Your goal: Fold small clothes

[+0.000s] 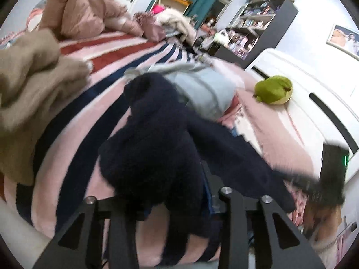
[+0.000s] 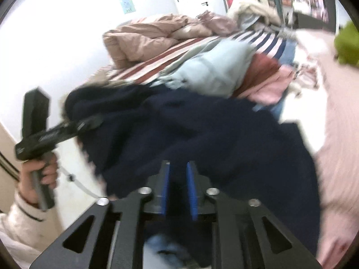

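Both grippers clamped on fabric, held level with each other.

Right gripper (image 2: 178, 186): blue pads (image 2: 192, 192) nearly together, dark cloth pinched between them. Left gripper (image 2: 89, 121): to the right gripper's left, fingers closed into the same cloth; left hand (image 2: 44, 174) wraps its handle, cream sleeve at wrist.

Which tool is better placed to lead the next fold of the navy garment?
Left, probably. The left tool grips an outer edge of the dark navy fleece garment, free to carry it over. The right tool pinches the garment's near middle, better as anchor.
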Demonstrator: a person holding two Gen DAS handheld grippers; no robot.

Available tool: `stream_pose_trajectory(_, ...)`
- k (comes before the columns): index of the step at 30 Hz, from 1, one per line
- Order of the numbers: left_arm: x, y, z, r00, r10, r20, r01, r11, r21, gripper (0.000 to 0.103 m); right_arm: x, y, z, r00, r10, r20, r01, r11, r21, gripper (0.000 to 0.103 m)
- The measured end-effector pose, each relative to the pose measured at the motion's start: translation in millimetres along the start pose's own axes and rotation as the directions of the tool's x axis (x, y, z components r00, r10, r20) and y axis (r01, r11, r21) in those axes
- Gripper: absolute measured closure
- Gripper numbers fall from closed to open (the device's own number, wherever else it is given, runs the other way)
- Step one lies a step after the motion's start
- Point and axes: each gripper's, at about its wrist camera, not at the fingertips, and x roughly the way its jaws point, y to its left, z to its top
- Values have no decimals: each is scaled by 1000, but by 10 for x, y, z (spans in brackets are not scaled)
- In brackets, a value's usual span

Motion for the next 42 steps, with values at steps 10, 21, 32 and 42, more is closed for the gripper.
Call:
stream_pose_trajectory(10,178,336,-58,995,-75,-70,70,995,-74,51,803,-1166,466,950,-236,-203,249,968,40,47)
stream_pose_trajectory(21,318,462,42,995,-70,-72,62,992,-105,50,612,-1435,435,926,-366,-87,376,911,168,98)
stream_pose_trajectory(32,88,137,172,998,-71,3,71,997,-27,72,-22,-744,223,987,-154,37,145,974,174,74)
stream_pose_trajectory(42,-60,-773,372,988,-152,39,143,976,165,79,506,291,-500,966,253,-53,-243,957,157,103)
